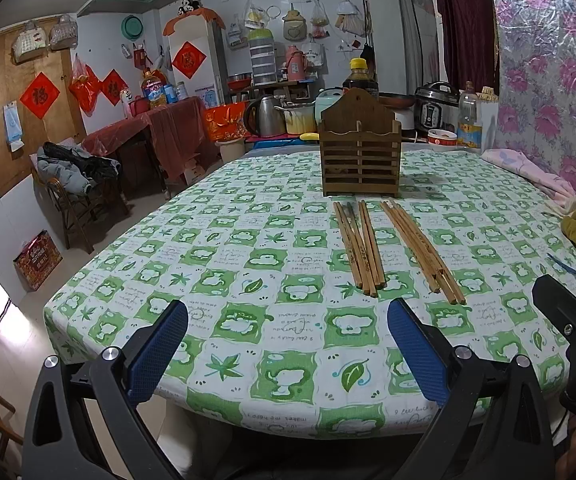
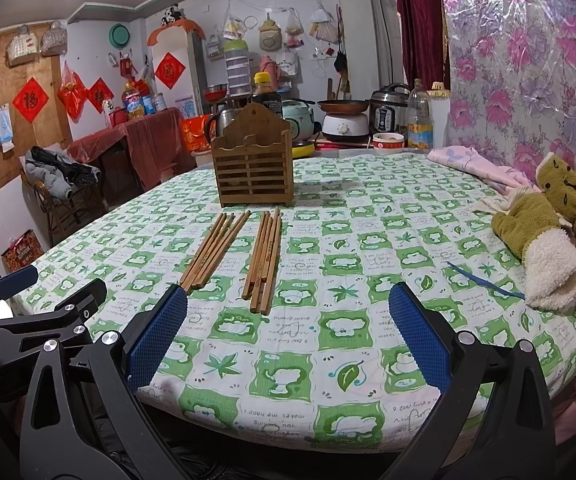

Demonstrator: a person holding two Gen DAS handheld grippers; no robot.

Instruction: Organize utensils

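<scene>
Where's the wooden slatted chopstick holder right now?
The wooden slatted chopstick holder stands upright mid-table in both wrist views, on the green-and-white patterned tablecloth, just beyond the far tips of the two bundles of wooden chopsticks.

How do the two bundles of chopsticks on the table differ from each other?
The left bundle fans out at its far end; the right bundle lies tighter. The left bundle's near ends are about level; the right bundle's are staggered. Both are brown, lie flat on the cloth, apart, before the holder.

Evenly lit, sharp, fisheye-bent edges, left-side glare
</scene>
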